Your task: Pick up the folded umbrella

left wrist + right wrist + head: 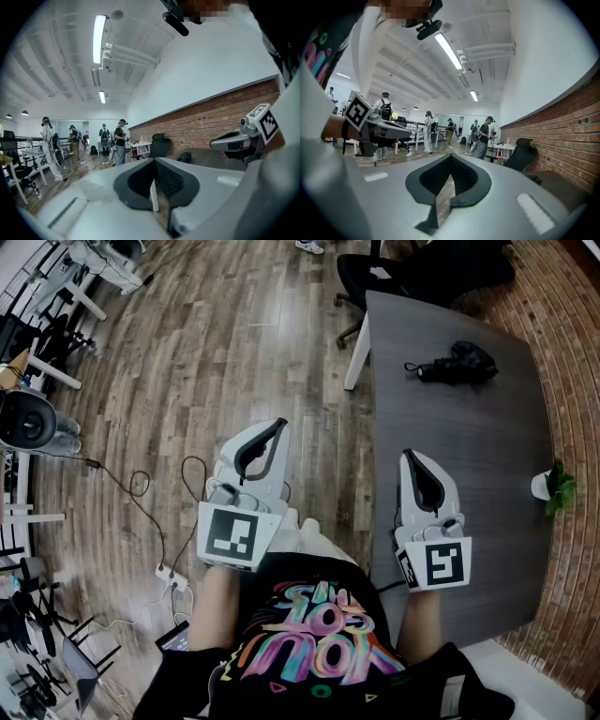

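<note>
The folded umbrella [457,364], black and compact, lies at the far end of the dark grey table [469,456]; in the left gripper view the umbrella [183,157] is a small dark lump ahead to the right. My left gripper [279,424] hovers over the wooden floor, left of the table, with its jaws closed tip to tip and nothing between them [153,159]. My right gripper [409,456] is held above the table's near half, well short of the umbrella, and is also shut and empty [451,155]. Both point roughly level, away from me.
A small potted plant [553,486] stands at the table's right edge by the brick wall. A black office chair [375,277] sits beyond the table's far end. Cables and a power strip [169,576] lie on the floor at left. Several people stand far off [112,140].
</note>
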`<state>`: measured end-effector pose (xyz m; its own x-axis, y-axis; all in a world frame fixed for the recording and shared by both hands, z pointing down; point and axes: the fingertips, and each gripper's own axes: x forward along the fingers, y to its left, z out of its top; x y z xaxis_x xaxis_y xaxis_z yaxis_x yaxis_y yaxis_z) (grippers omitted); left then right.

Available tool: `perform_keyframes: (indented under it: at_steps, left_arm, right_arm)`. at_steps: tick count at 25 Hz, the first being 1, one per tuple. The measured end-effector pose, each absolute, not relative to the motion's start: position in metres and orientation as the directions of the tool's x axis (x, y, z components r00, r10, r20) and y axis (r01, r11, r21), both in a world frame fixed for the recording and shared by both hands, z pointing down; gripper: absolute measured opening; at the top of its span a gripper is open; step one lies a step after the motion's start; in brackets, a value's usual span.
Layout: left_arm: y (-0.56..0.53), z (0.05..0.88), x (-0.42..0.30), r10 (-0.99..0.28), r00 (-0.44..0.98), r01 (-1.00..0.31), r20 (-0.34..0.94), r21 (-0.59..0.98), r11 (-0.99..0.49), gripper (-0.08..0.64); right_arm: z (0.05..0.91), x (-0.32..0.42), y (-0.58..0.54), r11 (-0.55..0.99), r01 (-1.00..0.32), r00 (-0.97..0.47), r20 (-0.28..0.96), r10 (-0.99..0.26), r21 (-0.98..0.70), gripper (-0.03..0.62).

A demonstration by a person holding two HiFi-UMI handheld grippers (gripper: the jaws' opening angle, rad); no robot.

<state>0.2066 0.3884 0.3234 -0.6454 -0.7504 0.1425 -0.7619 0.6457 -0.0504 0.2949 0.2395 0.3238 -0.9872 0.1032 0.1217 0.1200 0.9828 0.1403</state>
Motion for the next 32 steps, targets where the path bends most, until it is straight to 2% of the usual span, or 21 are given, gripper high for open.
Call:
perform_keyframes:
  at_steps: [17, 32]
  left_arm:
    - [0.372, 0.330, 0.176, -0.747, -0.646, -0.761, 0.156, -0.063, 0.646, 0.000]
    - [0.331, 0.321, -0.001, -0.805, -0.580, -0.814, 0.124, -0.049, 0.579, 0.000]
  right_arm:
    - [0.323, 0.263, 0.227, 0.985, 0.131, -0.989, 0.079, 0.122, 0.110, -0.002]
    - [0.321, 0.107, 0.180, 0.991, 0.021, -0.996, 0.090, 0.009, 0.135, 0.000]
